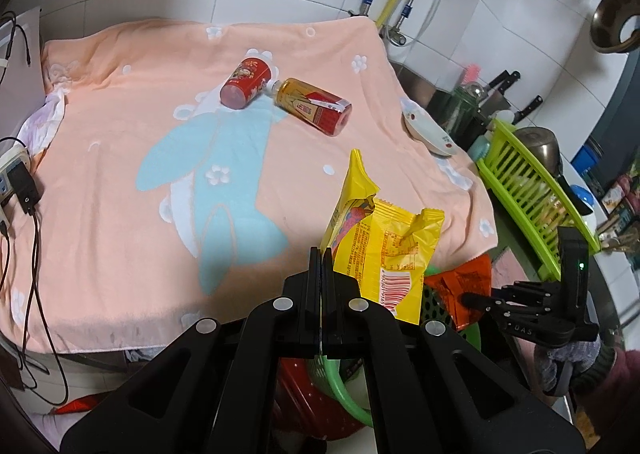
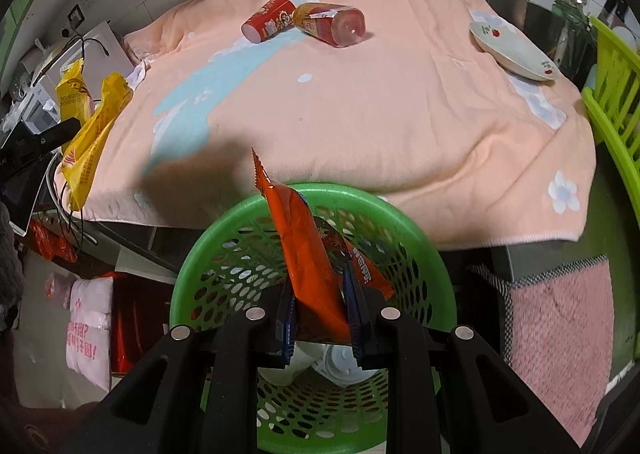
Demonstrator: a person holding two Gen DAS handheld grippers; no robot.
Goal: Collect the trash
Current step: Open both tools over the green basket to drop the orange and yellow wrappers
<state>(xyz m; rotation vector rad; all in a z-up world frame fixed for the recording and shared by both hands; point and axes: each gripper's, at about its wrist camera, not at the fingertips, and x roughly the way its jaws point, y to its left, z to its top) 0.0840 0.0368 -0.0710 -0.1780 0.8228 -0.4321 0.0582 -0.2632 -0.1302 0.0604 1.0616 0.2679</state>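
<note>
My left gripper (image 1: 322, 254) is shut on the edge of a torn yellow snack wrapper (image 1: 384, 238), held in the air over the near edge of the peach towel (image 1: 120, 134). In the right wrist view that wrapper (image 2: 92, 134) hangs at the far left. My right gripper (image 2: 318, 274) is shut on an orange wrapper (image 2: 304, 246), right above the open green perforated basket (image 2: 312, 192). White rubbish (image 2: 336, 366) lies at the basket's bottom. A red can (image 1: 246, 82) and a tea bottle (image 1: 312, 106) lie on their sides, touching, at the towel's far middle.
A white plate (image 2: 514, 48) rests on the towel's right edge, with a green dish rack (image 2: 612, 102) beyond it. Knives (image 1: 504, 82) stand by the sink at the right. A power strip and cables (image 1: 24, 182) lie at the left. A pink mat (image 2: 560, 334) hangs below the counter.
</note>
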